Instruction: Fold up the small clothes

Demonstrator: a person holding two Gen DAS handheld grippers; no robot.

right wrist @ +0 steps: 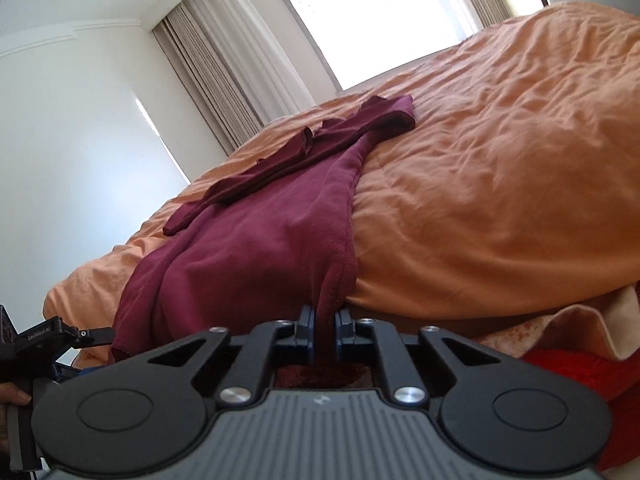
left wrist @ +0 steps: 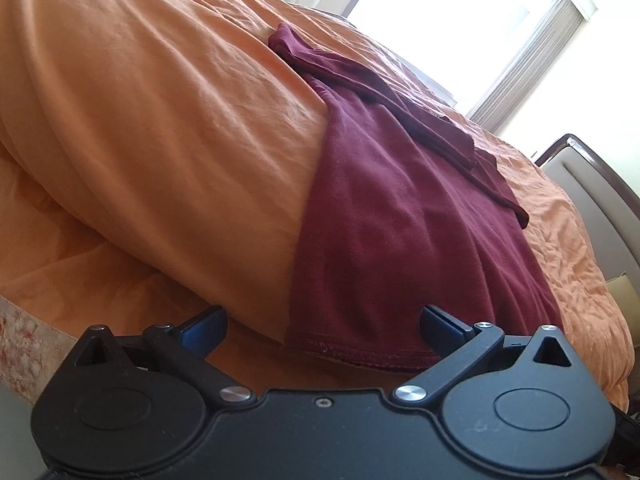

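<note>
Spread over a bed's rumpled orange duvet, a long-sleeved maroon knit top is pinched at its near hem by the right gripper, while the left gripper is held wide before the hem, seemingly for lifting a fold.

There is one dark maroon knitted garment, and it lies on one bed with a wrinkled orange cotton duvet. Behind the bed there is one bright window with two pale pleated curtains, one on each side of it. There are two black two-finger grippers, the left gripper and the right gripper, both at the near edge of the bed.
</note>
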